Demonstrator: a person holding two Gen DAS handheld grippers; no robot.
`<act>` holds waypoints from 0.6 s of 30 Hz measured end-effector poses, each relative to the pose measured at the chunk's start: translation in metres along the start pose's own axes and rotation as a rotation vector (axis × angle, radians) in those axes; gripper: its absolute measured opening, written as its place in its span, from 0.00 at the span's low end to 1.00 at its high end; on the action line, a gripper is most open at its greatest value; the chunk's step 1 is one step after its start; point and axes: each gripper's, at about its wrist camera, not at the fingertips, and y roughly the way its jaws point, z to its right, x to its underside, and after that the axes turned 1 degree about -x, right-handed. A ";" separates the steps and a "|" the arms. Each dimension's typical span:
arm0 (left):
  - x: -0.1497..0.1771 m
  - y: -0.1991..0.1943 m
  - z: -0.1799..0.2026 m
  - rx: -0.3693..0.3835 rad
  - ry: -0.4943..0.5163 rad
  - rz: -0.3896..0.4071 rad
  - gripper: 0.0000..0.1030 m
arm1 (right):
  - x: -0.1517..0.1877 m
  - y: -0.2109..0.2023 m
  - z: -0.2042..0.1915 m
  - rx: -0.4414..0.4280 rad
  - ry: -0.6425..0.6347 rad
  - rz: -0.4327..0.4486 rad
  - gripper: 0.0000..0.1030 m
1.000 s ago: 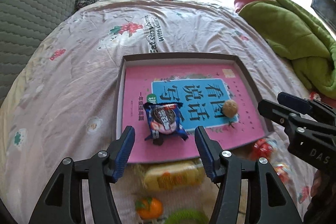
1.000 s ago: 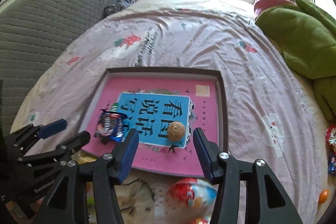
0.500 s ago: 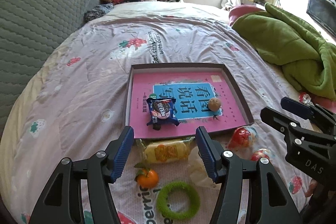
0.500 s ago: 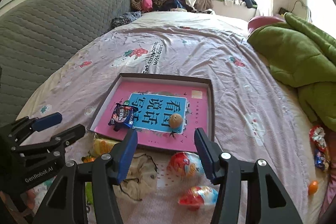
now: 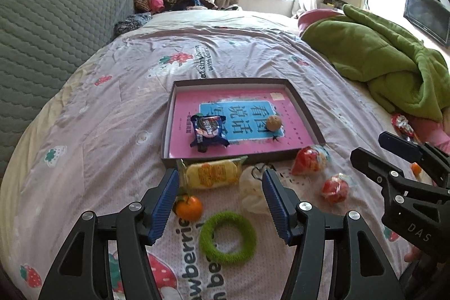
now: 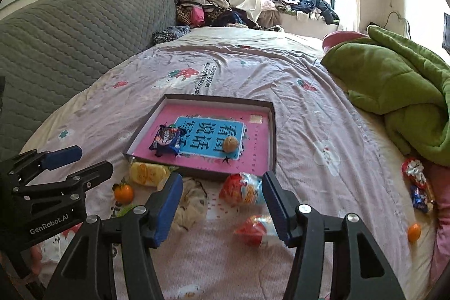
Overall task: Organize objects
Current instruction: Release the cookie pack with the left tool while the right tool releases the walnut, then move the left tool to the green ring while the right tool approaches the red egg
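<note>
Hovering over the bedspread, my left gripper (image 5: 220,201) and right gripper (image 6: 222,204) both stand wide with ribbed blue pads, nothing between them; the right's jaws have just been opening. Lower centre: fuzzy green ring (image 5: 227,237), round orange (image 5: 188,207), glossy yellow packet (image 5: 212,173). Mid-frame, shallow cardboard tray (image 5: 167,128) holds crinkled blue packet (image 5: 208,130) and rough tan ball (image 5: 273,122).
</note>
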 end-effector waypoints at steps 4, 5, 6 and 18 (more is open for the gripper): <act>0.008 -0.006 0.005 -0.009 0.008 0.009 0.61 | 0.010 -0.004 -0.002 0.023 -0.017 0.000 0.57; 0.010 -0.007 0.006 -0.011 0.012 0.011 0.61 | 0.012 -0.004 -0.002 0.018 -0.015 -0.003 0.57; 0.012 -0.009 0.007 -0.015 0.016 0.012 0.61 | 0.014 -0.004 -0.001 0.014 -0.011 -0.004 0.57; 0.028 -0.011 0.010 -0.001 0.022 -0.006 0.61 | 0.033 -0.009 0.004 0.019 0.003 -0.015 0.57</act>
